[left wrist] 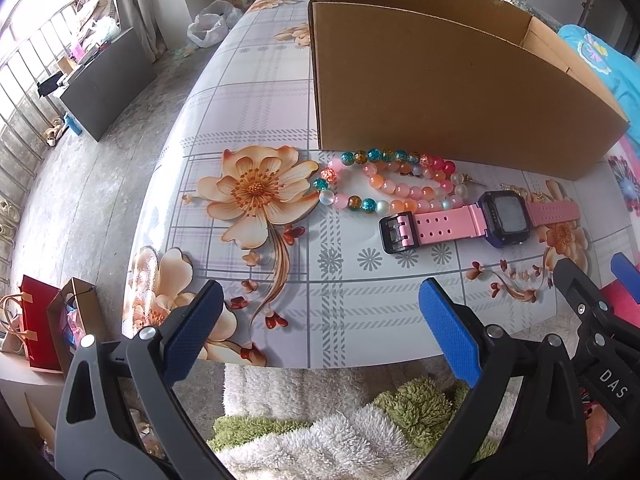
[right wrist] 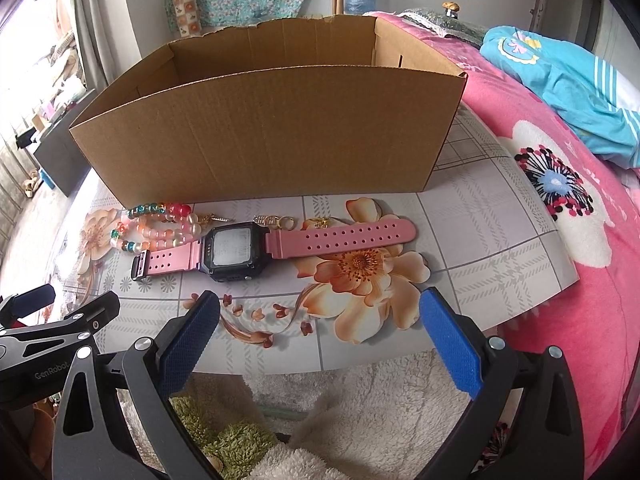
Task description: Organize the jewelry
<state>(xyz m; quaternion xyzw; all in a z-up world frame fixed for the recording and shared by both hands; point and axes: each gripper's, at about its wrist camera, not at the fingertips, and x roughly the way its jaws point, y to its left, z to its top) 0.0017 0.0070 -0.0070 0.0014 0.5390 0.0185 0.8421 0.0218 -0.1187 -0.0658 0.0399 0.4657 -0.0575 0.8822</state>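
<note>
The pink watch (right wrist: 256,246) lies flat on the worktop (right wrist: 480,240), straight ahead of the right hand-held gripper (right wrist: 320,340), its strap running crosswise to the fingers. The bead bracelets (left wrist: 384,184) sit ahead of the left hand-held gripper (left wrist: 320,324). Both grippers are spread wide and empty. The cardboard box (right wrist: 260,128) stands just beyond.

Left gripper (left wrist: 320,320) and right gripper (right wrist: 320,328) are hovering side by side, jaws spread wide, gripping nothing.

Watch (right wrist: 236,251) before box (right wrist: 264,132), on table (right wrist: 480,240)
</note>
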